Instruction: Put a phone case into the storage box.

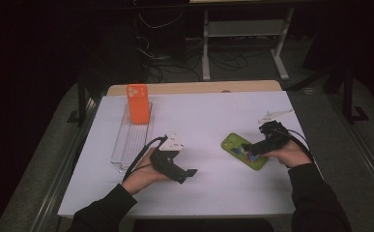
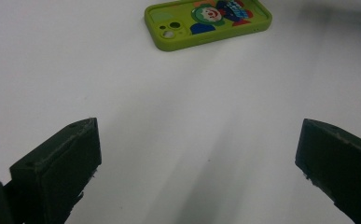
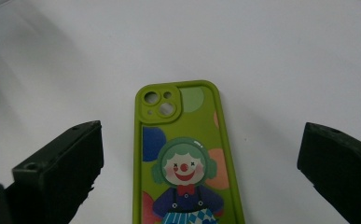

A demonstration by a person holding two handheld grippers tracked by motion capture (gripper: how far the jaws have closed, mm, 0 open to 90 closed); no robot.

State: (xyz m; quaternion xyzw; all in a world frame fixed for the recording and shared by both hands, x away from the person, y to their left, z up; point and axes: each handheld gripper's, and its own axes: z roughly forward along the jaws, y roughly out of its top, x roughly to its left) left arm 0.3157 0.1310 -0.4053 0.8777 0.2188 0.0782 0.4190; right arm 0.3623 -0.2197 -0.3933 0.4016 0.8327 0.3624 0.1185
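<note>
Both tongs (image 2: 197,163) (image 3: 199,168) low, jaws spread.

matt green rubbery phone case (image 3: 183,163), smooth white tabletop (image 1: 208,116)

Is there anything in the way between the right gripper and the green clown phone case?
Nothing visible is. The right gripper is open, and the green clown phone case lies flat on the white table directly between its fingers, with only bare table around it.
</note>
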